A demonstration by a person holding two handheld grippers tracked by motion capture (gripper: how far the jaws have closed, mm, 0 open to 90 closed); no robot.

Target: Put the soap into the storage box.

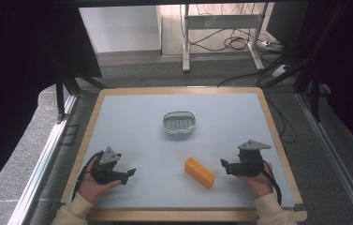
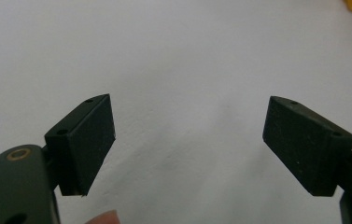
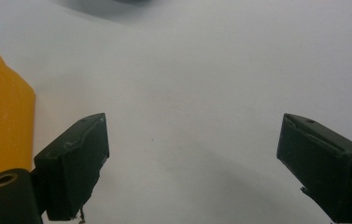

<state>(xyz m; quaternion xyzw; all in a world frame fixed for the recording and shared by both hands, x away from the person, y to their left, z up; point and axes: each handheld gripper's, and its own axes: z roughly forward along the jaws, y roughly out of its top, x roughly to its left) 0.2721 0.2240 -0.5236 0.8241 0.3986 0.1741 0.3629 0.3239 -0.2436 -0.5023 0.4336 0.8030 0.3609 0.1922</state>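
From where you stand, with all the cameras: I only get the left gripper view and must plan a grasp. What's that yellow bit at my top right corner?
Observer: An orange-yellow block, lying flat on the table between both grippers.
Operator: Which gripper is closer to it?
Observer: The right gripper; the block sits just beside its open fingers.
Operator: Anything else on the table?
Observer: A small oval dish stands beyond the block, near the middle.

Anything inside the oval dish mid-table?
The oval dish looks empty: only a slotted insert shows inside. Whatever lies beneath that insert is covered and too small to tell.
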